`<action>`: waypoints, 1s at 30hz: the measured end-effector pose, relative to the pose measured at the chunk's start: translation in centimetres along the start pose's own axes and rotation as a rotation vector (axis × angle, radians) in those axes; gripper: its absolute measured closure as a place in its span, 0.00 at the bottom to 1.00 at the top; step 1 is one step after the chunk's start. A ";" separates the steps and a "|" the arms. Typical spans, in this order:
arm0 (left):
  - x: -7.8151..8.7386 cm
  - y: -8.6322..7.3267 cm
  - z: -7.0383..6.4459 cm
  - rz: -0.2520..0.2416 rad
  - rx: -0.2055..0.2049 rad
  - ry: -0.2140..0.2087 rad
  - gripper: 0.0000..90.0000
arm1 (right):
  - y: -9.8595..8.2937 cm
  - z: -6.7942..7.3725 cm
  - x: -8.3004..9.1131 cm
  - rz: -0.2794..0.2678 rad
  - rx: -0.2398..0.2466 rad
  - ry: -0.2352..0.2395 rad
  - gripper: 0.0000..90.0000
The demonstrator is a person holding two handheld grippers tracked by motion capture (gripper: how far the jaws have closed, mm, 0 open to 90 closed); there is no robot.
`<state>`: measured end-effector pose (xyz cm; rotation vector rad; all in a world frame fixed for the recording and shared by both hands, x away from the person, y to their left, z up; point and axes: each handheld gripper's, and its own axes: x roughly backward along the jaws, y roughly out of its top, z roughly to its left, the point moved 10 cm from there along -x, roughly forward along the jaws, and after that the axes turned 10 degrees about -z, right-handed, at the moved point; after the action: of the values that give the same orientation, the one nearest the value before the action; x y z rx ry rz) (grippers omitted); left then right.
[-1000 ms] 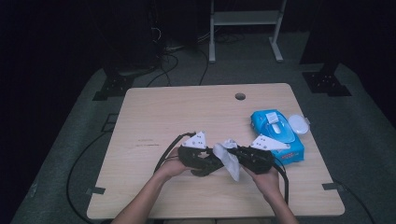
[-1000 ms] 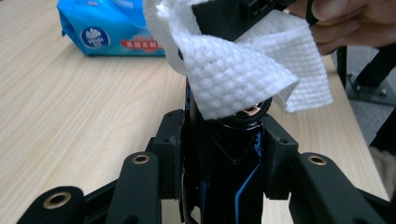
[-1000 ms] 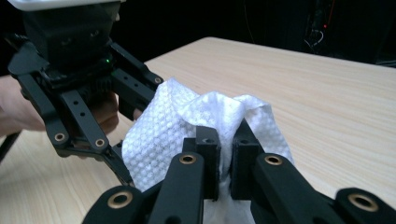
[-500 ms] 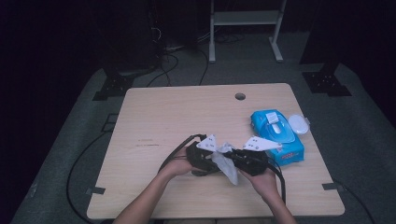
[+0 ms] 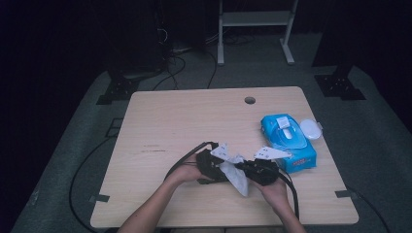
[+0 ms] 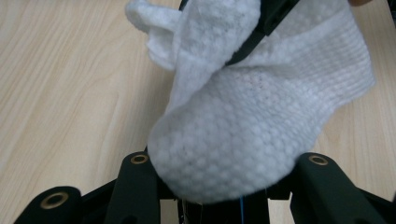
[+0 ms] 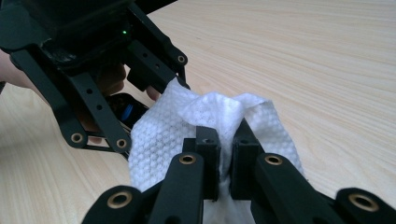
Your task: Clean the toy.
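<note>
High view: near the tabletop's front edge, both grippers have closed together since a second ago; right gripper [image 5: 243,171] fingers clamp the wipe [image 5: 235,173], left gripper [image 5: 219,167] fingers' state unclear, suggesting a handover.

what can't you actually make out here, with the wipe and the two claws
- Left claw, left gripper view: the white wipe drapes over its tips, so open or shut is unclear.
- High view: both claws are too small and dark to read their grip.
- Blue wipe pack, high view: label print too small to read.
- Right gripper view: the wipe's lower end is cut off by the bottom edge, behind the right claw.
</note>
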<state>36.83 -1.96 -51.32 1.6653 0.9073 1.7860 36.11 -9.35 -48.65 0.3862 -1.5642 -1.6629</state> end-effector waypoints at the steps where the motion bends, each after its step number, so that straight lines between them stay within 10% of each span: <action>1: 0.5 -0.2 -0.1 -0.021 0.016 0.006 0.62 | -0.1 0.1 0.0 0.004 0.005 0.002 0.94; 16: 4.2 -3.5 -0.3 -0.099 0.076 0.078 0.58 | -0.1 0.3 -0.1 0.012 0.021 -0.008 0.94; 30: 3.3 -2.5 1.8 -0.126 -0.009 0.059 0.72 | 0.4 -1.4 -0.2 0.005 -0.007 -0.057 0.94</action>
<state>38.08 2.33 -51.15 1.5225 1.0058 1.7593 37.34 -10.11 -48.55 0.3333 -1.5994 -1.6879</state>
